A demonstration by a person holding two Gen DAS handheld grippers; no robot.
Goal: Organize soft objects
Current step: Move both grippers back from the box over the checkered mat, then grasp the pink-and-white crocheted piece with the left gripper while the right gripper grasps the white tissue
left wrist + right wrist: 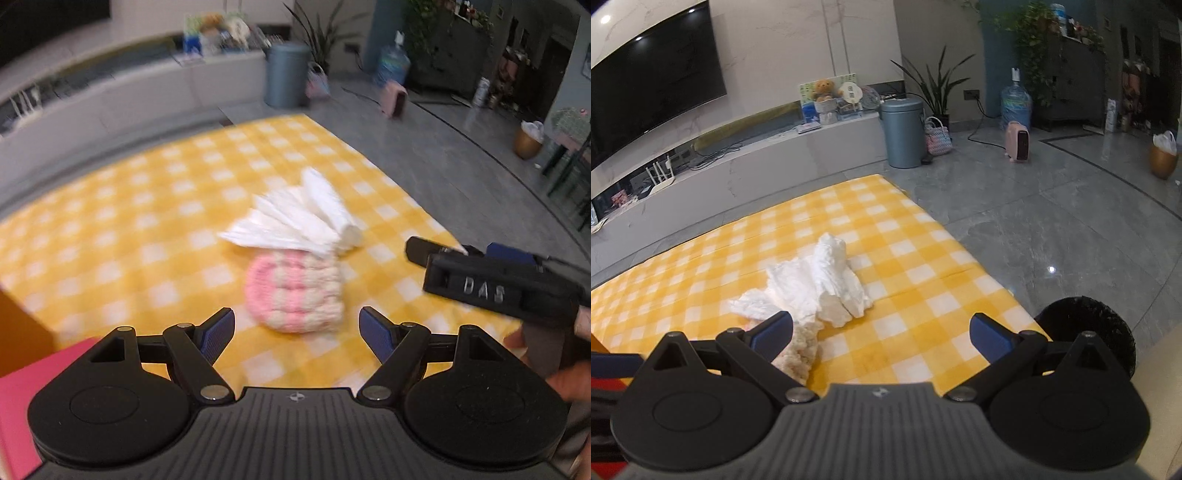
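Note:
A pink-and-cream knitted piece (295, 293) lies on the yellow checked cloth (129, 221), with crumpled white tissue (295, 221) resting on its far edge. My left gripper (297, 334) hovers just in front of the knitted piece, open, nothing between its blue pads. The right gripper (436, 253) shows at the right of the left wrist view, held by a hand. In the right wrist view my right gripper (881, 332) stands open over the cloth (905, 295); the tissue (820, 288) lies ahead of its left finger, and the knitted piece (799, 350) peeks out beside that finger.
A pink box (22, 398) and an orange thing (18, 332) sit at the left of the cloth. A black round object (1089, 325) lies at the cloth's right corner. Beyond are grey floor tiles, a blue-grey bin (903, 133) and a TV bench.

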